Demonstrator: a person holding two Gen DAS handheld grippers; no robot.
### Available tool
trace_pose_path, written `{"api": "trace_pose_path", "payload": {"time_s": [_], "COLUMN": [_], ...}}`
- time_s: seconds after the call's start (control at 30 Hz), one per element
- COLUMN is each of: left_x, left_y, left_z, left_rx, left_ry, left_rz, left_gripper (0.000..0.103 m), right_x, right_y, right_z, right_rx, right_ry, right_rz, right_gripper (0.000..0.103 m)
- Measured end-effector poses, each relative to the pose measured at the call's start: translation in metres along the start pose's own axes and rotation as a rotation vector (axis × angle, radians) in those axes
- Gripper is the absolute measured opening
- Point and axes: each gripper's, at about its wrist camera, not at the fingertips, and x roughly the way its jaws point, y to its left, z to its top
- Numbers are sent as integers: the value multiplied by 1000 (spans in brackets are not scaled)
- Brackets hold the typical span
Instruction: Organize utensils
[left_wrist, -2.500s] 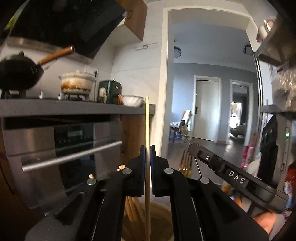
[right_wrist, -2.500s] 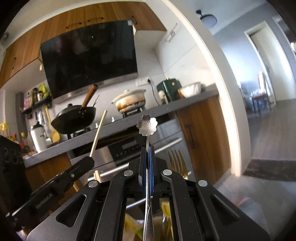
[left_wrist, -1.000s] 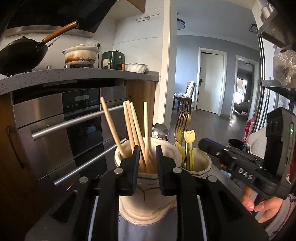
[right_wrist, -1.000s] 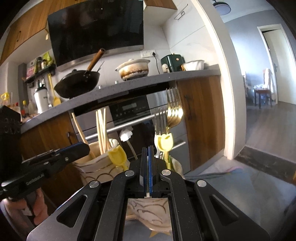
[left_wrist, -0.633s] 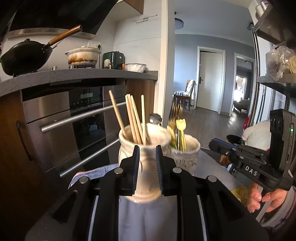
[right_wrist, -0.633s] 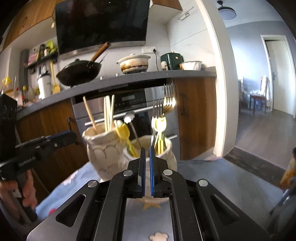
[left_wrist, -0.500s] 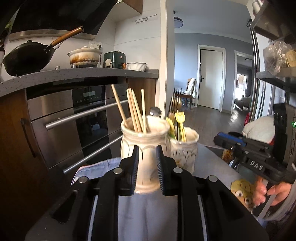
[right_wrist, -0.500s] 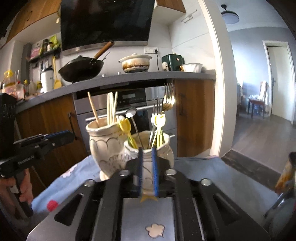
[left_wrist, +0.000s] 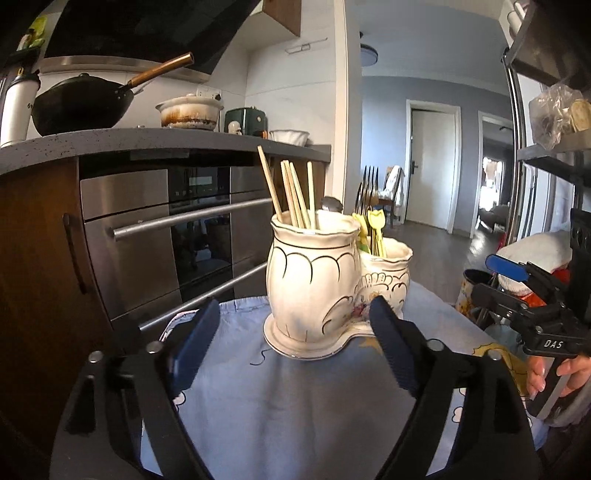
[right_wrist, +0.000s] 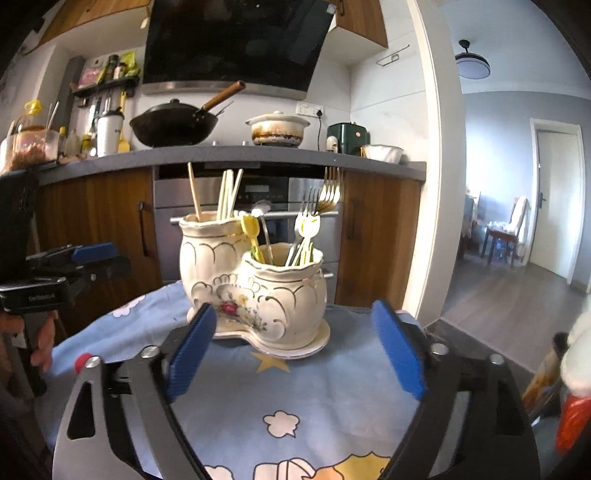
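beyond both wide-open, empty claws, left and right, stands utensil holder.

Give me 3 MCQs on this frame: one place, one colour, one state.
1. Where are the chopsticks?
A. taller jar
B. shorter jar
C. on the cloth

2. Colour of the cloth under the holder?
A. red
B. green
C. light blue

3. State of the two tools?
A. both shut on utensils
B. both open, empty
C. one open, one shut

Answers:
1 A, they stand in the taller jar, while the forks are in the shorter jar.
2 C, light blue with cloud and star prints.
3 B, left tool and right tool have spread pads with nothing between.
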Motion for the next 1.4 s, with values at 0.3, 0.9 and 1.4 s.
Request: {"api": "trace_pose_path", "payload": {"time_s": [0.3, 0.9, 1.4], "left_x": [1, -3, -2], "left_y": [-4, -10, -9], "left_z": [-11, -13, -13], "left_rx": [16, 47, 47], "left_ry": [-30, -56, -48], "left_rz": [4, 3, 4], "left_gripper": [92, 97, 97], "right_x": [-2, -4, -5], "right_y": [-4, 1, 1], "right_z": [-2, -2, -2], "right_rx": [10, -12, -10], "right_ry": [-29, -43, -49], "right_rz": [7, 14, 6], "right_gripper": [96, 98, 98]}}
